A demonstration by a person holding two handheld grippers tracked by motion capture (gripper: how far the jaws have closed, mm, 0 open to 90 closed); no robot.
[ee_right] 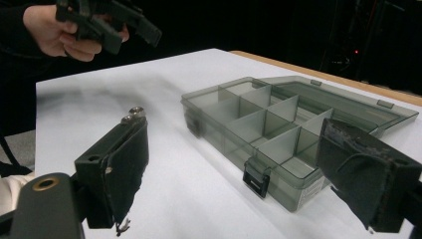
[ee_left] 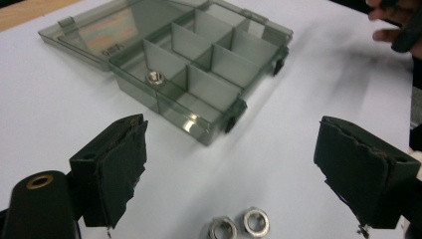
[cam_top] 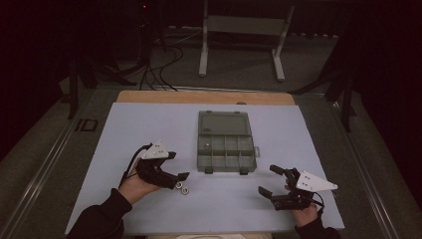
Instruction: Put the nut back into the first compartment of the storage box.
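Observation:
A smoky clear compartment box (cam_top: 226, 149) lies on the white mat with its lid (cam_top: 223, 123) folded back flat. One metal nut (cam_top: 205, 146) rests in its back left compartment, the same nut (ee_left: 155, 77) showing in the left gripper view. Two loose nuts (cam_top: 181, 187) lie side by side on the mat in front of the box's left corner. My left gripper (cam_top: 179, 166) hovers just above and left of them, open, with the two nuts (ee_left: 239, 225) low between its jaws and nothing gripped. My right gripper (cam_top: 268, 180) stands open near the box's front right, holding nothing.
The white mat (cam_top: 149, 124) covers a wooden table (cam_top: 149, 95) whose edge shows at the back. The box's two front latches (ee_right: 256, 181) hang open. A metal stand (cam_top: 241, 30) and cables stand on the floor beyond the table.

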